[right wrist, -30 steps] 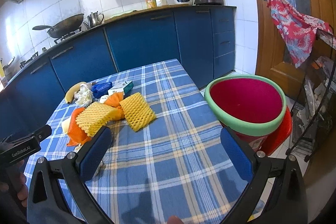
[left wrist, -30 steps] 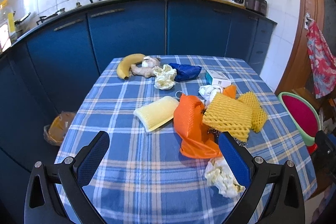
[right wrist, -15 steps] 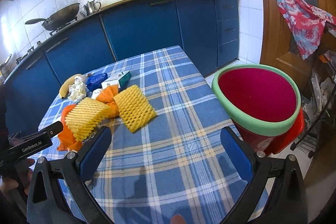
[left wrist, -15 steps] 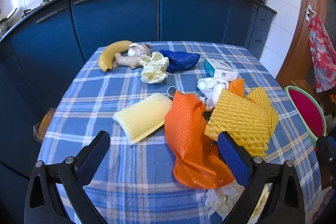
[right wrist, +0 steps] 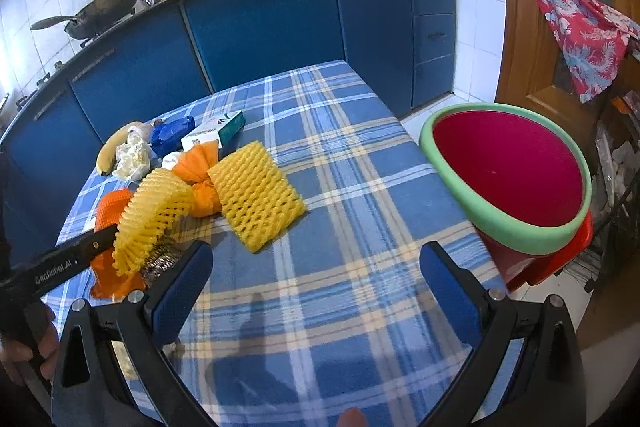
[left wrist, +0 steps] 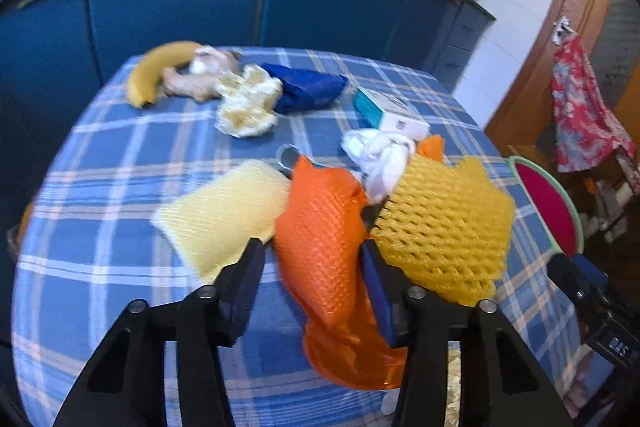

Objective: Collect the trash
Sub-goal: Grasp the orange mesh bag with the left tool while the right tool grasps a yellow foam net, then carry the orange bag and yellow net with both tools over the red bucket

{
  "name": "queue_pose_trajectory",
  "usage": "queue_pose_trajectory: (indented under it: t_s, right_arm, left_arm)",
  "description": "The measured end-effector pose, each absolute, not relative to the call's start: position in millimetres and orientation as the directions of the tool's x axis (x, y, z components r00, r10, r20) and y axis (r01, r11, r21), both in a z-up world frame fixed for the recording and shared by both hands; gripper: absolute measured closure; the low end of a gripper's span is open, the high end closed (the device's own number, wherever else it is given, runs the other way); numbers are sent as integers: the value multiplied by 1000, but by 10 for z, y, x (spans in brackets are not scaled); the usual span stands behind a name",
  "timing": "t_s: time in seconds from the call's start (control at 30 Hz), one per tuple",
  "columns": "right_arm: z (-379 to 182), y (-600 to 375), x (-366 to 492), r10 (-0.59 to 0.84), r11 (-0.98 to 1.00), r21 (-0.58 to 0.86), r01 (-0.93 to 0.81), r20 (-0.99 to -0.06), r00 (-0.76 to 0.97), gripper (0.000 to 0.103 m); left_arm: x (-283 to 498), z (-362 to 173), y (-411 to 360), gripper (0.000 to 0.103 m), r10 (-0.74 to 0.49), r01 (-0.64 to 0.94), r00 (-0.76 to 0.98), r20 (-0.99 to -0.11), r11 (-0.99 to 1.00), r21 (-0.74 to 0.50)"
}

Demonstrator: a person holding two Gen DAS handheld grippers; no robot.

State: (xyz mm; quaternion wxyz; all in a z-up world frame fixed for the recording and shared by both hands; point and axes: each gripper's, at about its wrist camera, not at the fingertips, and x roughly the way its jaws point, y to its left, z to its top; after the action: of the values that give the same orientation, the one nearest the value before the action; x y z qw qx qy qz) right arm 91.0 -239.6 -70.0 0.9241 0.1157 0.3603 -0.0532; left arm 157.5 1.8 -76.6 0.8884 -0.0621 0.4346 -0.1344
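Observation:
Trash lies on the blue checked tablecloth [left wrist: 120, 147]: an orange foam net [left wrist: 324, 251], yellow foam nets [left wrist: 444, 227] [right wrist: 256, 195], a pale yellow net [left wrist: 224, 211], crumpled tissues [left wrist: 248, 103], a blue wrapper [left wrist: 308, 87] and a small box [left wrist: 392, 111]. My left gripper [left wrist: 312, 267] is partly closed, its fingers on either side of the orange net. My right gripper [right wrist: 316, 287] is open and empty above the table's near right part. The red bin with a green rim [right wrist: 508, 175] stands beside the table at the right.
A banana [left wrist: 156, 71] and ginger root [left wrist: 188, 87] lie at the table's far left. Blue cabinets [right wrist: 260, 27] run behind. A wooden door with a hanging red cloth [right wrist: 576, 23] is at the right. A wire rack [right wrist: 616, 187] stands behind the bin.
My left gripper has moved forward and down to the orange net, and its fingers have narrowed around it. My right gripper has stayed open and shifted slightly.

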Motion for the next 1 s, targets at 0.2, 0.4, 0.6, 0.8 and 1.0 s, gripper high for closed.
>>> queue_pose_trajectory:
  t_s: [0.2, 0.4, 0.6, 0.8, 1.0]
  right_arm:
    - [-724, -2275, 1057, -37, 970, 146, 196, -706, 707, 7]
    - [-780, -2217, 1262, -23, 973, 142, 185, -729, 684, 22]
    - [-881, -2199, 1461, 74, 979, 179, 97, -756, 651, 30]
    - [-932, -2194, 1562, 100, 983, 175, 53, -755, 648, 34]
    - [-1011, -2164, 1622, 134, 984, 178, 5, -756, 640, 52]
  left_arm:
    - [1581, -794, 80, 81, -433, 238, 552, -713, 901, -362]
    - [1593, -763, 170, 92, -473, 241, 555, -684, 879, -412]
    - [1479, -559, 239, 92, -454, 228, 620, -641, 885, -406]
    - [1380, -401, 294, 92, -416, 195, 658, -628, 899, -392]
    - [1266, -254, 347, 92, -380, 171, 689, -618, 913, -371]
